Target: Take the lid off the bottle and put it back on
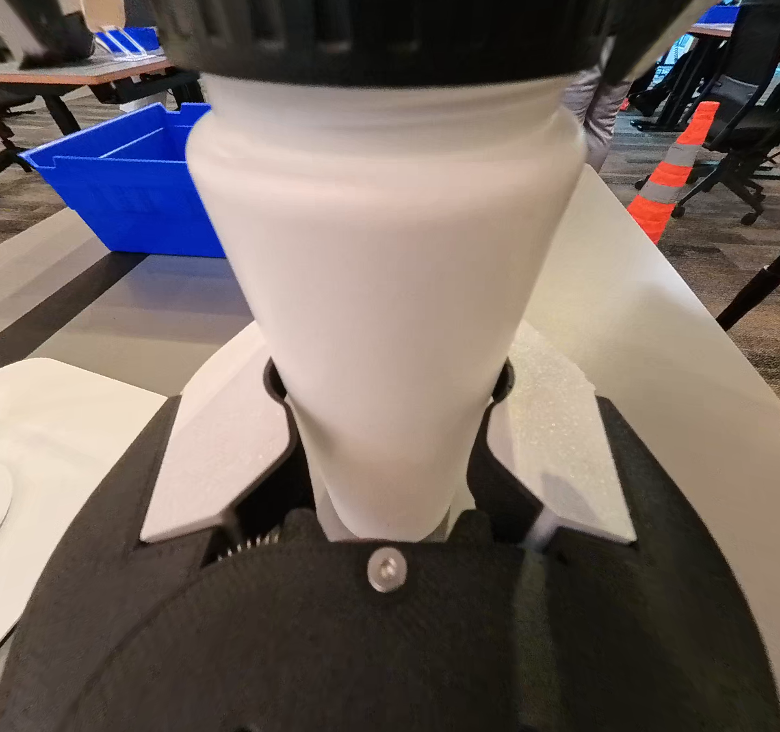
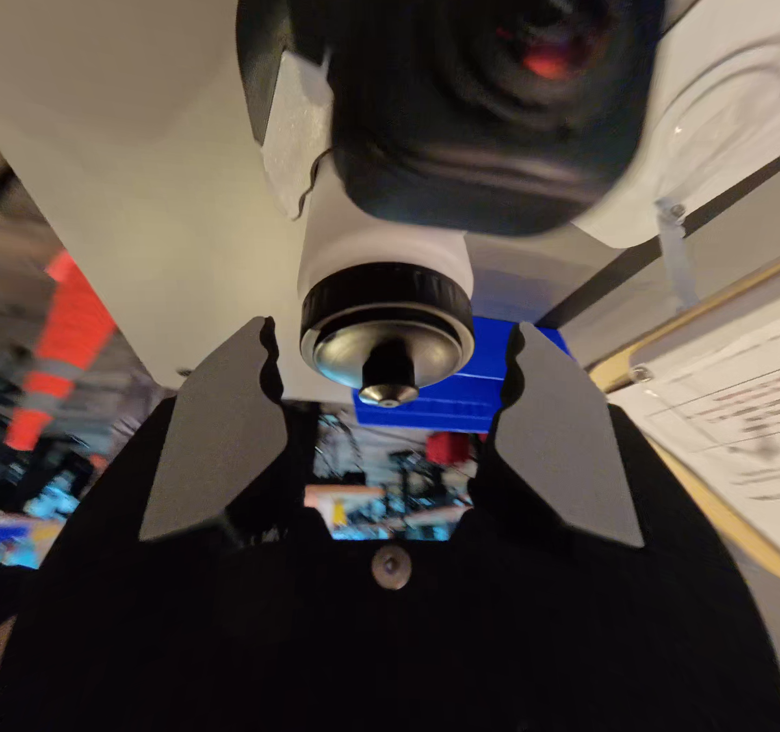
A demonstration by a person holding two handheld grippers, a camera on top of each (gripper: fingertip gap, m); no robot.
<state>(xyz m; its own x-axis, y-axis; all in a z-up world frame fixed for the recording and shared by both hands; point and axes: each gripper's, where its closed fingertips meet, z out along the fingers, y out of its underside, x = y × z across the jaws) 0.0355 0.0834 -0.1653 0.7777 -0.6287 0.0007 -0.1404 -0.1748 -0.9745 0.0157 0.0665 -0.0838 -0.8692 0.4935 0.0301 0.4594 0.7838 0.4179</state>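
Left gripper (image 1: 390, 378): clamped on the lower body of the white bottle (image 1: 388, 273), which is gripped from both sides at the centre of the left wrist view.
Right gripper (image 2: 390, 349): spread wide, with the lid (image 2: 386, 323) seen between the fingertips and touched by neither.
Bottle: held lengthwise along the left fingers, its base nearest the camera and its neck toward the top of the frame; the contents cannot be seen through the opaque wall.
Lid: seated on the bottle neck; ribbed black rim, smooth domed top, narrow nozzle at its centre.
Bottle material: matte white plastic, round, with a rounded shoulder below the neck.
Gripper fingers (image 1: 236, 450): pale flat faces with wavy black inner edges, set on a black textured body.
Blue bin (image 1: 122, 188): placed on the table (image 1: 612, 290) at the left of the left wrist view; its inside appears bare as far as shown.
Orange cone (image 1: 675, 172): stood on the carpet at the right edge, banded in grey.
Obstruction: the upper part of the right wrist view is filled by the left gripper's blurred dark body.
Background: desks and office chairs, blurred.
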